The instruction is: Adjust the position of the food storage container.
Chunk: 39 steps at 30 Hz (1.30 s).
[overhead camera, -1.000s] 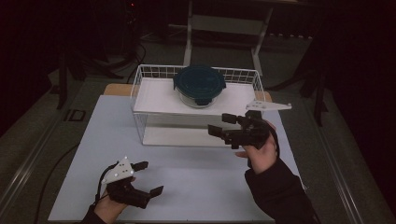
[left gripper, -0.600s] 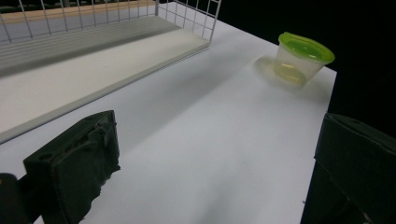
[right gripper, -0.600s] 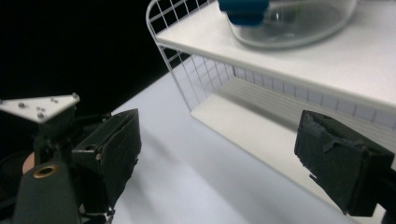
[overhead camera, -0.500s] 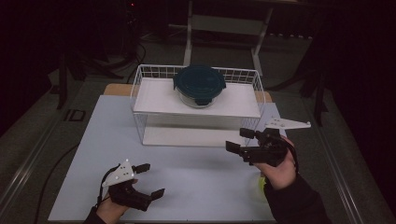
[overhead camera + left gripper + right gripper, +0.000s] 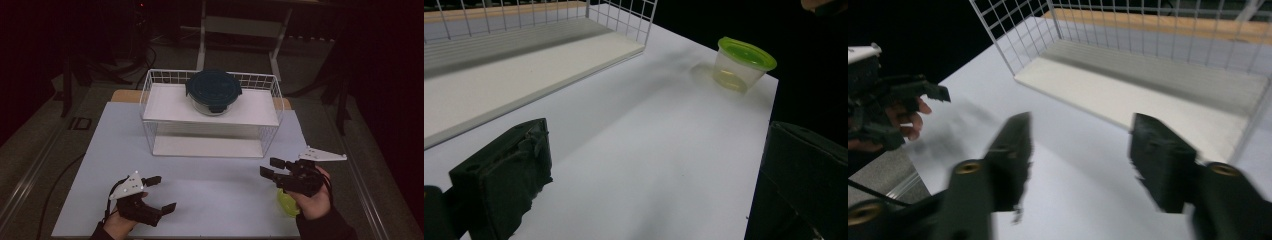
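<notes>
While the R gripper (image 5: 272,168) sits low over the tabletop (image 5: 215,195) at the right edge, its jaws have just been closing, now about half apart w/ nothing between them. Small tub w/ green lid (image 5: 744,64) stands on the tabletop right under/behind that hand, not touching the jaws. L gripper (image 5: 162,193) near front-left, jaws wide, empty. Lidded glass bowl (image 5: 214,91) on top shelf of wire rack (image 5: 150,90), well apart from both.
</notes>
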Each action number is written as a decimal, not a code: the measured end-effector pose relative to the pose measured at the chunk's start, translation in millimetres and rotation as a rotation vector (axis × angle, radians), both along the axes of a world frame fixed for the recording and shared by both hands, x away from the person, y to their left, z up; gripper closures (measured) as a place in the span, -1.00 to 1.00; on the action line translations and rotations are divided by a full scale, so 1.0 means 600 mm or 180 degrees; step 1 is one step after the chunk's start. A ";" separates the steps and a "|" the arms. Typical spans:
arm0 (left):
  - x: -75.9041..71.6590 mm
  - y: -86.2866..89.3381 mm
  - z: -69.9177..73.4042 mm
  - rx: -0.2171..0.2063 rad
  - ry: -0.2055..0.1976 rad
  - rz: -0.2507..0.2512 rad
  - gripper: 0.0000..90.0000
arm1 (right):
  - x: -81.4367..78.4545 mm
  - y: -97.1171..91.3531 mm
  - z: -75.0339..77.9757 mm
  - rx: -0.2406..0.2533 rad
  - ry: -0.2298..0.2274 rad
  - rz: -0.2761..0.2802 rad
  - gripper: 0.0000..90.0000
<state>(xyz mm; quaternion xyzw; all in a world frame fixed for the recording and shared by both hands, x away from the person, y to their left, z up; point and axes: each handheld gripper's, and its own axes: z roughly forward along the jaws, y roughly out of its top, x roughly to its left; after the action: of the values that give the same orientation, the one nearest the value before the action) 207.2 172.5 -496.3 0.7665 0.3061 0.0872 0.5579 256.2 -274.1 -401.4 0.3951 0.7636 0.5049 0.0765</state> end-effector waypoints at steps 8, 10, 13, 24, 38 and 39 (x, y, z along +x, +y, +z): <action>0.001 -0.001 -0.002 0.0032 0.0012 -0.0018 -1.00 | -0.023 -0.053 -0.025 -0.0117 0.0026 -0.0196 0.49; 0.000 -0.001 -0.002 0.0017 0.0014 -0.0024 -1.00 | -0.029 -0.068 -0.033 -0.0135 0.0036 -0.0261 0.63; 0.000 -0.001 -0.002 0.0010 0.0008 -0.0027 -1.00 | -0.037 -0.091 -0.044 -0.0171 0.0056 -0.0401 0.82; 0.000 -0.003 -0.003 0.0016 0.0003 -0.0041 -1.00 | -0.059 -0.152 -0.091 -0.0275 0.0208 -0.0774 1.00; 0.000 -0.003 -0.003 -0.0004 0.0012 -0.0064 -1.00 | -0.094 -0.229 -0.130 -0.0377 0.0352 -0.1258 1.00; 0.000 -0.003 -0.003 -0.0006 0.0013 -0.0061 -1.00 | -0.096 -0.232 -0.134 -0.0383 0.0369 -0.1288 1.00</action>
<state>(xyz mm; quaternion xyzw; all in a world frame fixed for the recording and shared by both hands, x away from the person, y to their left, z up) 207.2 170.8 -498.1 0.7690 0.3000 0.0799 0.5588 198.4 -413.2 -481.9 0.5634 0.7006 0.4092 0.1557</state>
